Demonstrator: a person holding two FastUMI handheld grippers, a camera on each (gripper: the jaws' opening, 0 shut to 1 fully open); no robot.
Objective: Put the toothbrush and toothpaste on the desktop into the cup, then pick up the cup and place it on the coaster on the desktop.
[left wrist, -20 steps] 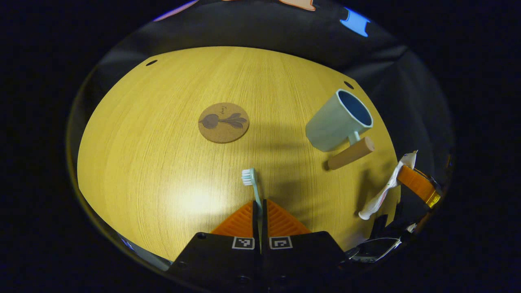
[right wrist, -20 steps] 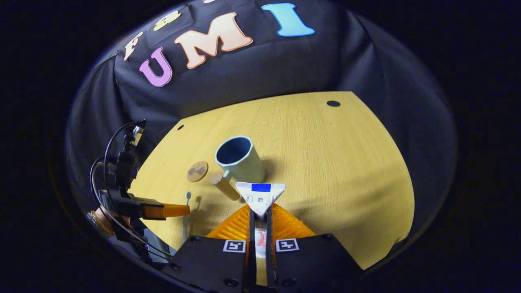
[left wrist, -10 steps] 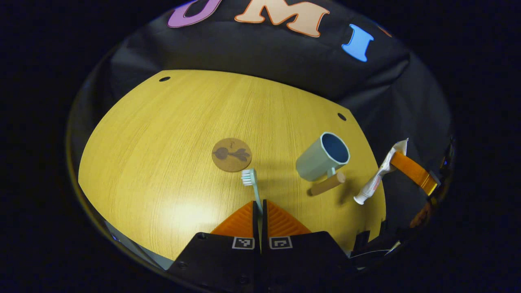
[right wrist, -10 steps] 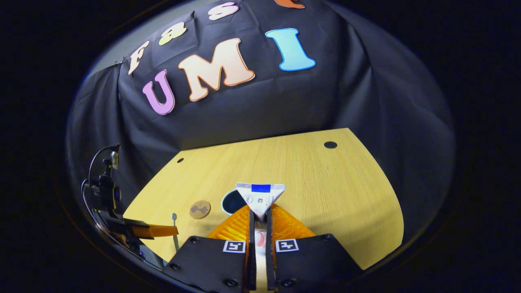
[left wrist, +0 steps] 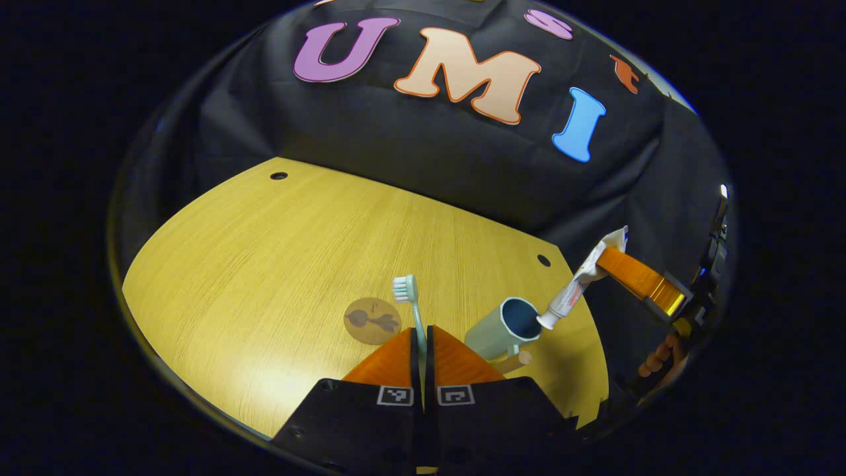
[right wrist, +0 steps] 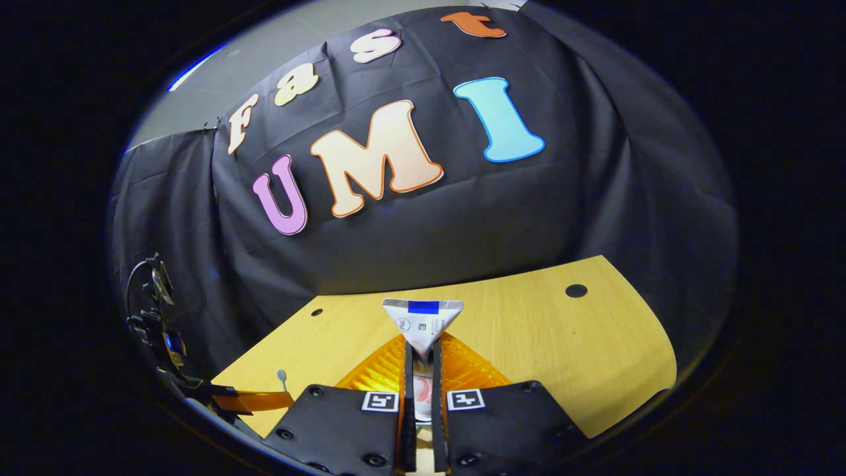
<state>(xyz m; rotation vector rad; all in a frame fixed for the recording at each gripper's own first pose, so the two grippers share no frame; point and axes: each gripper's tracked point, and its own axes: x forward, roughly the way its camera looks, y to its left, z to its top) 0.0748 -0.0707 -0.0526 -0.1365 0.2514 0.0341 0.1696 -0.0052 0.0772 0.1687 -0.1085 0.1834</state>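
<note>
The right gripper [left wrist: 611, 264] pinched a white squeezable toothpaste tube [left wrist: 574, 291] near its crimped tail, both fingers pressed on it. The tube's long axis sloped steeply down, cap end lowest, and that cap hung just at the rim of the pale blue-green ceramic cup with a wooden peg handle [left wrist: 500, 328], on the rim's side toward the desk's right edge. The cup stood upright near the right front part of the yellow wood-grain desk [left wrist: 264, 264]. So the right hand was plainly the nearer one, and the drop probably needed only a short shift toward the cup's middle before lowering.

The left gripper [left wrist: 422, 330] was clamped on a slim pale-green toothbrush [left wrist: 411, 301], whose white-bristled head stuck forward beyond the fingertips. The cup lay to that gripper's right; the round cork coaster with a dark plant print [left wrist: 372, 320] sat just to its left, bare.
</note>
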